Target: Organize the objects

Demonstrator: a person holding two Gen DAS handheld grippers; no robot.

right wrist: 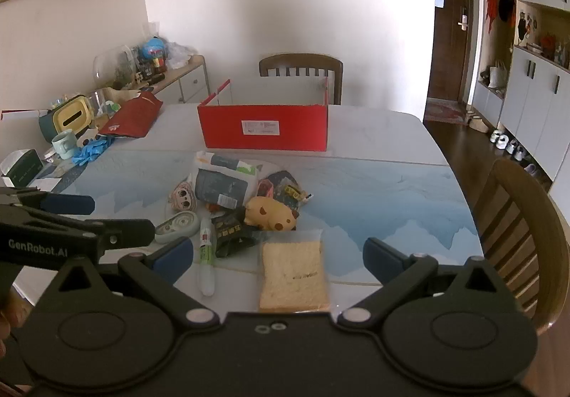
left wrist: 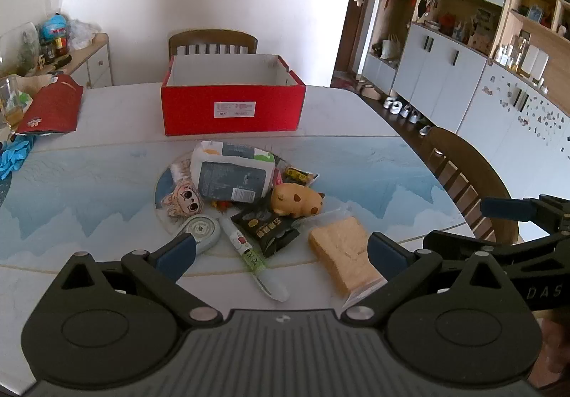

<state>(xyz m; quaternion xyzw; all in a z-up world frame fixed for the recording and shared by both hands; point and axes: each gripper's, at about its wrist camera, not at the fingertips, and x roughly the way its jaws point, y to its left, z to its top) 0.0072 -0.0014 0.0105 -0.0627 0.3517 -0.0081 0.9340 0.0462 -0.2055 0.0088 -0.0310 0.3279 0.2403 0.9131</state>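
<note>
Left wrist view: left claw (left wrist: pixel 281 251) is spread wide, holding nothing, hovering over the near edge of the table (left wrist: pixel 356 133). Just ahead of it sits the whole pile: tissue pack (left wrist: pixel 233 176), pig toy (left wrist: pixel 297 200), tape dispenser (left wrist: pixel 203 231), tube (left wrist: pixel 249 252), bagged bread (left wrist: pixel 343 252). The red box (left wrist: pixel 231 105) is further ahead and looks empty.

Right wrist view: right claw (right wrist: pixel 278 256) is spread wide too, nothing in it, with the bread right between its fingers (right wrist: pixel 383 260). So basically nothing's sorted yet, I'd say everything's still left to go in.
</note>
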